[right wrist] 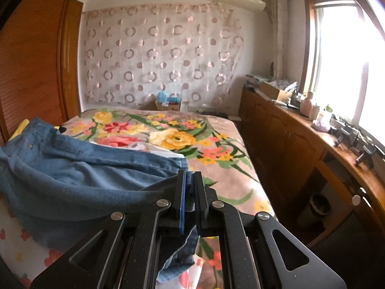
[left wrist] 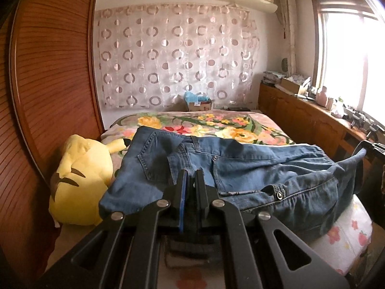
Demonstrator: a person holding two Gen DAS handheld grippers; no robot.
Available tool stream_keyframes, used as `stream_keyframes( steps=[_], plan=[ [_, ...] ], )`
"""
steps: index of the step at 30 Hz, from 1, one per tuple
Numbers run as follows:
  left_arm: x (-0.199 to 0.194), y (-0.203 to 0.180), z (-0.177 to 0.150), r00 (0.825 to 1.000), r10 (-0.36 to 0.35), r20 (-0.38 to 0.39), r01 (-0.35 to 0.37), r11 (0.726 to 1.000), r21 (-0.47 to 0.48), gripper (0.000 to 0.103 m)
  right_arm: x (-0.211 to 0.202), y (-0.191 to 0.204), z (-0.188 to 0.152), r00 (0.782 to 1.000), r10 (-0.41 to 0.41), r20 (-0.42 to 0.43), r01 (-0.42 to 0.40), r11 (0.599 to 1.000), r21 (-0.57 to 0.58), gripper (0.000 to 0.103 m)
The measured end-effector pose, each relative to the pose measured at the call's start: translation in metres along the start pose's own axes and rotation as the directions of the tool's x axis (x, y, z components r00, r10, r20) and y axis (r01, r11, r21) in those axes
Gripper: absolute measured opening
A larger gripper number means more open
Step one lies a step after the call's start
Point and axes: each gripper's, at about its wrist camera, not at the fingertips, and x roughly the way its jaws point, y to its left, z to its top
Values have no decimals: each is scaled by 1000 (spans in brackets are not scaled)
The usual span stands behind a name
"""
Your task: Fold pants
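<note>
- No legible writing or brand.
- Blue denim pants [left wrist: 240,168] lie across the floral-blanket bed [left wrist: 216,125], from 9 to 3 o'clock.
- Left gripper [left wrist: 191,178]: jaws clamped on denim at 12 o'clock.
- Right gripper [right wrist: 190,180]: jaws pinched on the pants' edge; cloth spreads toward 9 o'clock.

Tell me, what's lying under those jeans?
Under the jeans is a flowered blanket and, beside them, a yellow plush toy. Anything directly beneath is covered.

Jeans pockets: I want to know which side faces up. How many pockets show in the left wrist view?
2. One patch pocket sits left of the left gripper, near the yellow plush; the other pocket lies right of it. Folds in the jeans may hide more.
</note>
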Motion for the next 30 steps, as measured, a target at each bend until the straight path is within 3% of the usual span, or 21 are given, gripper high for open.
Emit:
stream_keyframes(
  steps=[2,7,11,16,21,25,30],
  plan=[
    [10,2,5,1000,31,-5,-30,999,14,0,9,1,3,1000,-2,-5,2,1000,-9,4],
    [32,3,9,999,26,-41,-24,999,34,0,31,7,11,1000,11,-20,-12,999,-42,3],
    [44,18,-3,995,4,-97,-7,999,-32,0,52,17,5,998,7,-65,-13,996,-91,3],
    [39,31,-9,993,-35,-113,25,996,-84,19,72,17,-7,992,-1,-124,-9,997,-80,3],
    [21,33,-5,992,-88,-90,80,992,-96,34,74,19,-9,992,-3,-126,-8,996,-86,3],
    [14,27,-6,986,-138,-95,129,988,-89,35,72,23,-8,993,-17,-121,3,994,-111,3],
    [29,25,-13,979,-146,-141,133,987,-94,35,69,23,-7,993,-24,-117,10,993,-115,3]
  ],
)
